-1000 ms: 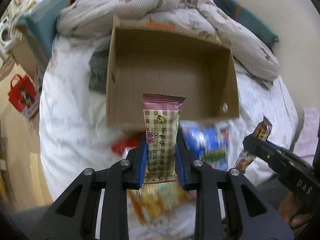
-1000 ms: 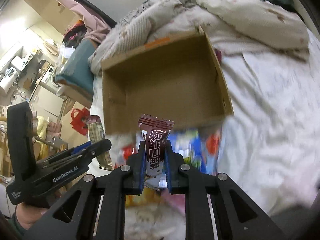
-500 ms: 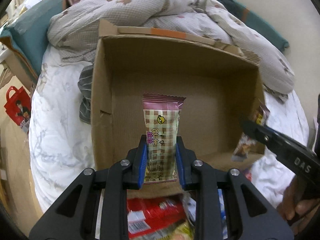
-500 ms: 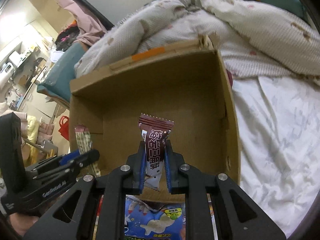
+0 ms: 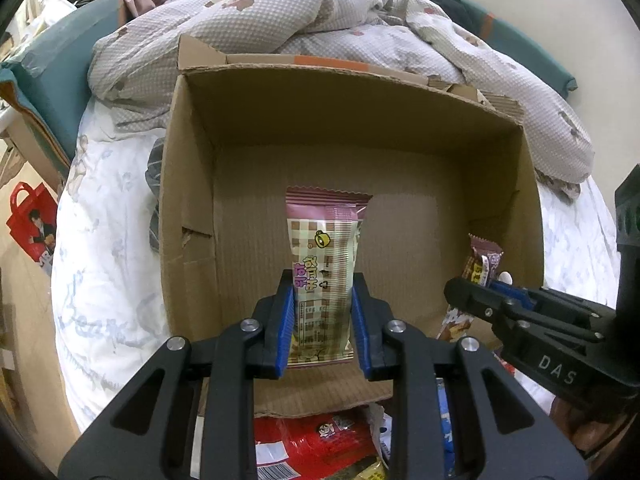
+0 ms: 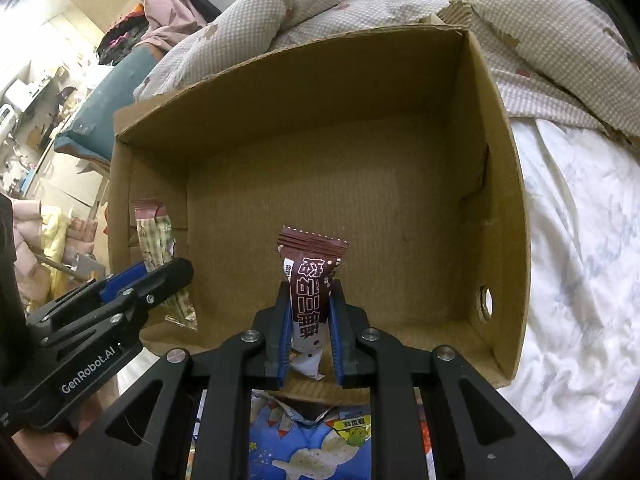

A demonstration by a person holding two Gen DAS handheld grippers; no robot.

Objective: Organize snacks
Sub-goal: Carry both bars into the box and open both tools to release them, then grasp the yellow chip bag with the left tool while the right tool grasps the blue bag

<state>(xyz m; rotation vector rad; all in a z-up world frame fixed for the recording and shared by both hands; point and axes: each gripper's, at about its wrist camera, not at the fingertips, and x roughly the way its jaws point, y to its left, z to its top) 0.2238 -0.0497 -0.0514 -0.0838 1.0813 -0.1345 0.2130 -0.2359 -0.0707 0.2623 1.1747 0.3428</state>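
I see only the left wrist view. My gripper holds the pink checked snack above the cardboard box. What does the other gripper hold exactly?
Observer: The right gripper is shut on a dark brown snack bar with white characters, held upright over the cardboard box.
Operator: Is there a hole in the box wall on that side?
Observer: Yes, a small round hole sits low in the right wall, near the front corner.
Operator: What lies below the right gripper, outside the box?
Observer: A blue snack bag with stars and a cartoon figure lies just in front of the box.
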